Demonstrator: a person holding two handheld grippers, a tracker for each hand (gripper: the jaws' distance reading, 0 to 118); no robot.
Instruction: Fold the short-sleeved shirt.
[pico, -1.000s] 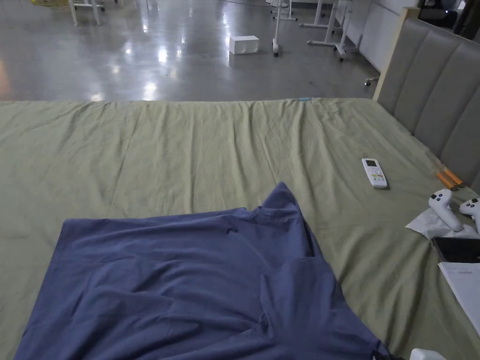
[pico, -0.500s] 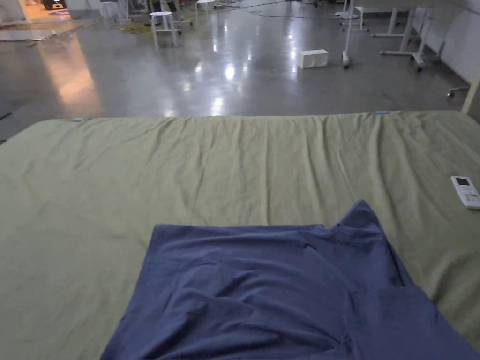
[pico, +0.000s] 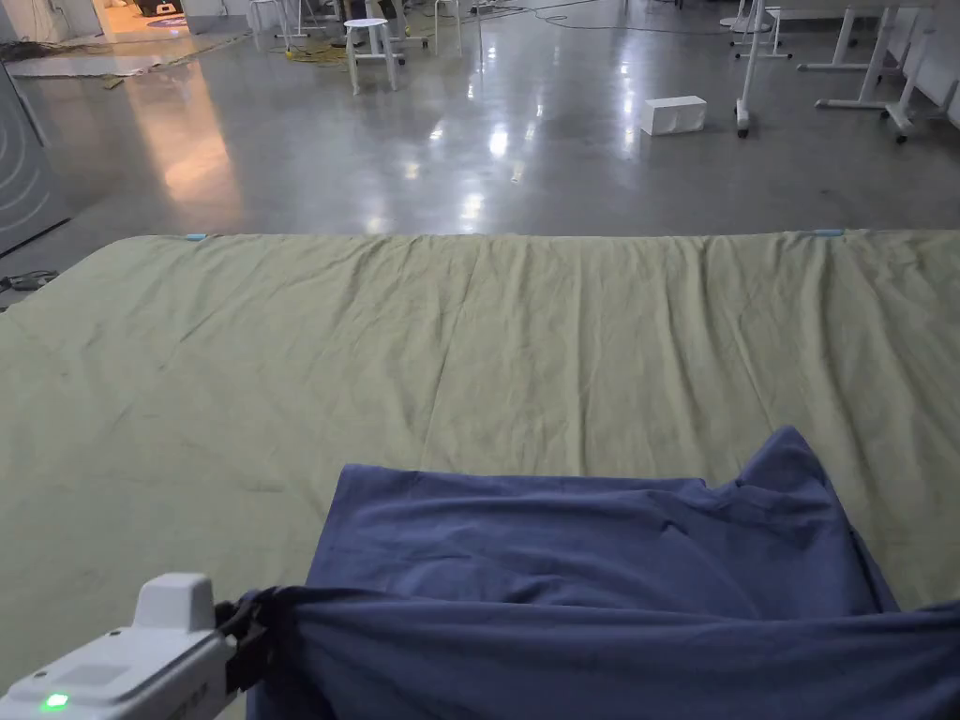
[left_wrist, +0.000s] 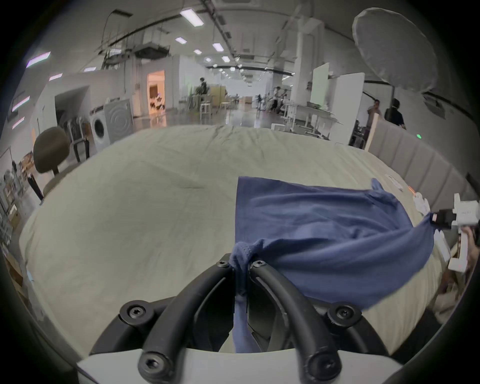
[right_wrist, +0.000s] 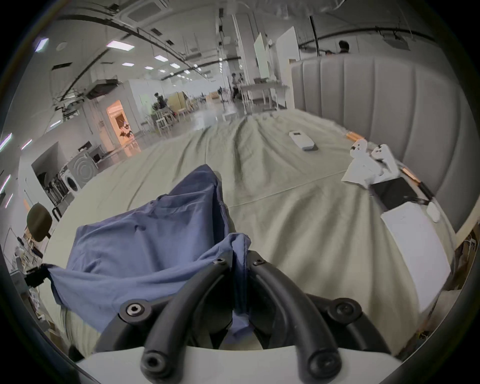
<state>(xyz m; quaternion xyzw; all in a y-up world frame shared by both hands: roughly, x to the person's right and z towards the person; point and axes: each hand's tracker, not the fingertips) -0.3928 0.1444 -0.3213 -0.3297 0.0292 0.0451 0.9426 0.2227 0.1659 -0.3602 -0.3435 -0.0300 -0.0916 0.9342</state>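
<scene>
Since half a second ago, the shirt's (pico: 600, 572) near edge has risen off the bed (pico: 469, 356) into a taut band between the two grippers; the head camera also swung left, so the remote's exit from that view is no move of the remote.

Bed: wide, soft, covered by a creased olive sheet; padded headboard (right_wrist: 376, 104) along its 3 o'clock side. Beyond its 12 o'clock edge, polished concrete floor (pico: 422, 141) with stools and wheeled frames.

Shirt: blue, thin, limp; far half lies flat at 6 o'clock on the bed, one sleeve peaking at 4 o'clock. Judged light and non-fragile, likely to sag wherever unsupported, so paired corner or hem holds suit it best.

Left gripper (left_wrist: 240, 267): fingers clenched on a bunched corner of the shirt. Right gripper (right_wrist: 240, 262): fingers likewise clamped on the opposite corner.

Remote (right_wrist: 302, 141), two white controllers (right_wrist: 371, 156) and papers lie near the headboard, well apart from the shirt.
</scene>
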